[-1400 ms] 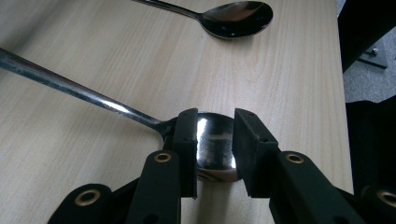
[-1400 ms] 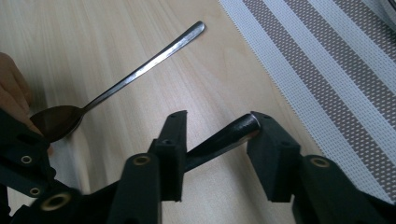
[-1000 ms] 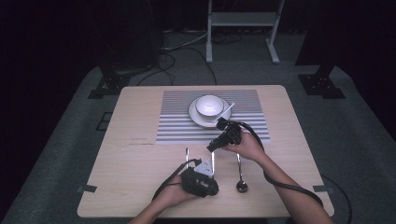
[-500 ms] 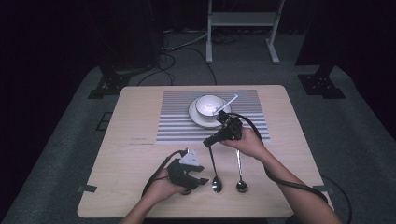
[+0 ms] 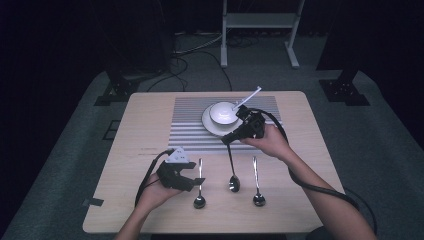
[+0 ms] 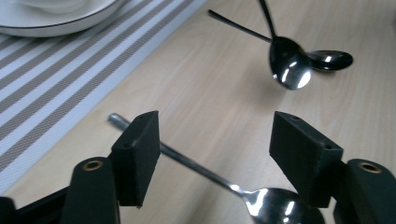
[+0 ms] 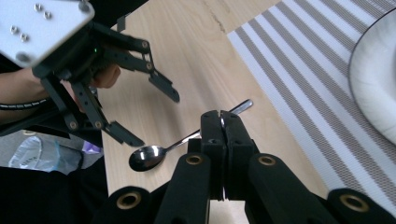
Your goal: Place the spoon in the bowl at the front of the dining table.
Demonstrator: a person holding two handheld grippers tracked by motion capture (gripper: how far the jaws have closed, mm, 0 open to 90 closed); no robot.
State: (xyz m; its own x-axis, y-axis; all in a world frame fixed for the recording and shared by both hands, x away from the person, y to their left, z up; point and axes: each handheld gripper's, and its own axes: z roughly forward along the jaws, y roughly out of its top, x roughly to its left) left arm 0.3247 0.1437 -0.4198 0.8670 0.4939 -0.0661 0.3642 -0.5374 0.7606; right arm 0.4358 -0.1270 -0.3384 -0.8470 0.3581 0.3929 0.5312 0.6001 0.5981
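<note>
Three metal spoons are in front of the striped placemat. My right gripper is shut on the handle tip of the middle spoon. That spoon hangs bowl-down, raised off the wood. The left spoon lies flat on the table. My left gripper hovers just over it, its jaws having just been opening, wide apart and touching nothing. The right spoon lies untouched.
A white cup stands on a white saucer on the placemat, with a white stick leaning out of it. The table's front edge is close behind the spoons. Cables trail from both grippers.
The left gripper opened, let go of the left spoon and drew back to the left and up. The right gripper rose and lifted the middle spoon by its handle.
</note>
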